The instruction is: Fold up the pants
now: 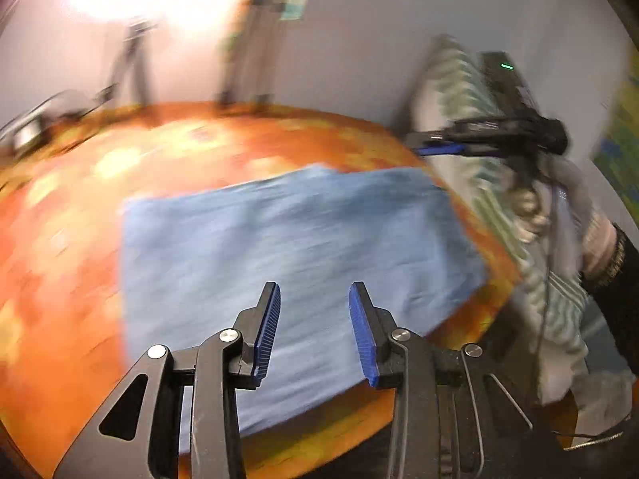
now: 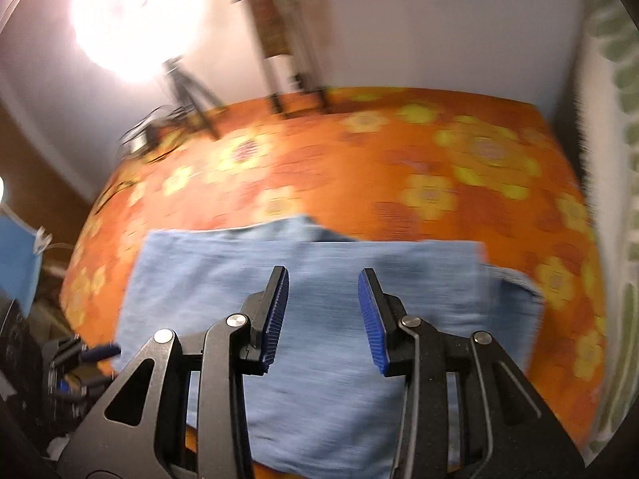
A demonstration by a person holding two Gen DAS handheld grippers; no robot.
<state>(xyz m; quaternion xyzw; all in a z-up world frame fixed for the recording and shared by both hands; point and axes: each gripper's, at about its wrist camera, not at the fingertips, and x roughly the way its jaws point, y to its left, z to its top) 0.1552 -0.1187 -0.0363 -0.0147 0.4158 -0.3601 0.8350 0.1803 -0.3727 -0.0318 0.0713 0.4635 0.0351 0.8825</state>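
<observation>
The light blue pants [image 1: 279, 247] lie folded into a flat rectangle on the orange flowered bed cover [image 1: 72, 239]. My left gripper [image 1: 314, 291] is open and empty, held above the near edge of the pants. In the right wrist view the pants [image 2: 319, 279] fill the lower middle, with a folded layer sticking out at their right side. My right gripper [image 2: 323, 277] is open and empty above them. It also shows in the left wrist view [image 1: 439, 147] at the right, raised above the bed. Both views are blurred by motion.
A bright lamp [image 2: 131, 20] on a tripod stands beyond the bed's far left. A green striped pillow [image 1: 459, 92] leans against the wall at the right. A wooden shelf [image 2: 275, 28] stands at the far wall. The cover [image 2: 439, 167] extends beyond the pants.
</observation>
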